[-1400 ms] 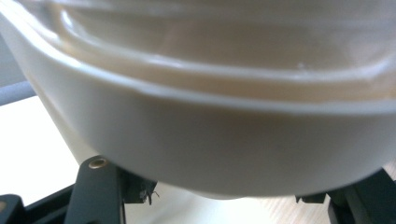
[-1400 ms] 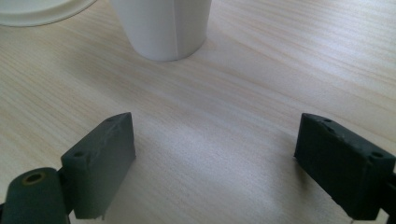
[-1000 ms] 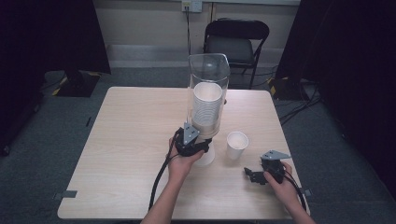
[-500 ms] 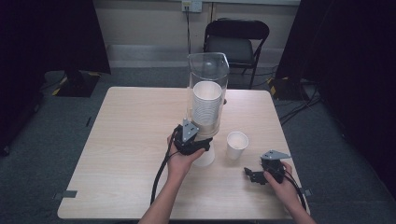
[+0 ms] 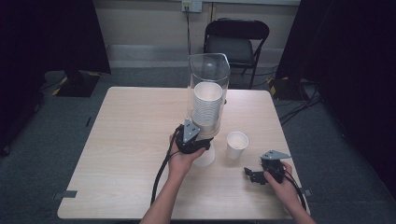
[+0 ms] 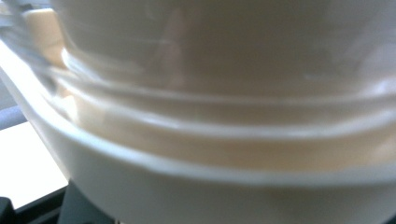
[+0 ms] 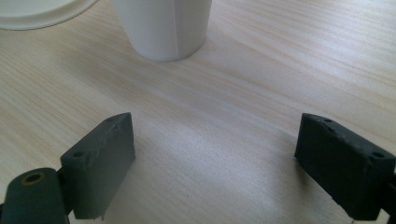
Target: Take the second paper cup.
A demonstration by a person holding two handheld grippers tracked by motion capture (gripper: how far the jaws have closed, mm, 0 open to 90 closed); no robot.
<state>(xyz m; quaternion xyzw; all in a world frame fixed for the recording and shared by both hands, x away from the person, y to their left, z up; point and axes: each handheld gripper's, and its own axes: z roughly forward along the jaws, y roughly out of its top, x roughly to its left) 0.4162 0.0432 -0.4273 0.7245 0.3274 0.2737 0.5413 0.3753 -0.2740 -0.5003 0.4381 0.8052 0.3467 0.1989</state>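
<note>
A clear plastic dispenser (image 5: 208, 93) stands near the middle of the wooden table (image 5: 126, 140), a little toward the right edge, and it holds a stack of white paper cups (image 5: 207, 109). The left gripper (image 5: 196, 147) is at the bottom of this dispenser, where the lowest cup (image 5: 205, 157) comes out below the tube. In the left gripper view this cup's rim (image 6: 196, 186) and the clear wall above it are very close and blurred, so I cannot tell how far the jaws are open or if they hold the cup. The person's left hand (image 5: 182, 161) holds the gripper from below.

A single white paper cup (image 5: 236, 144) stands upright on the table, just right of the dispenser's base and apart from it. The right gripper (image 5: 252, 175) rests near the front right corner of the table, close to this cup but not touching it. In the right gripper view its jaws are wide apart with nothing between them, only bare wood, and the single cup (image 7: 161, 28) stands ahead of them.
</note>
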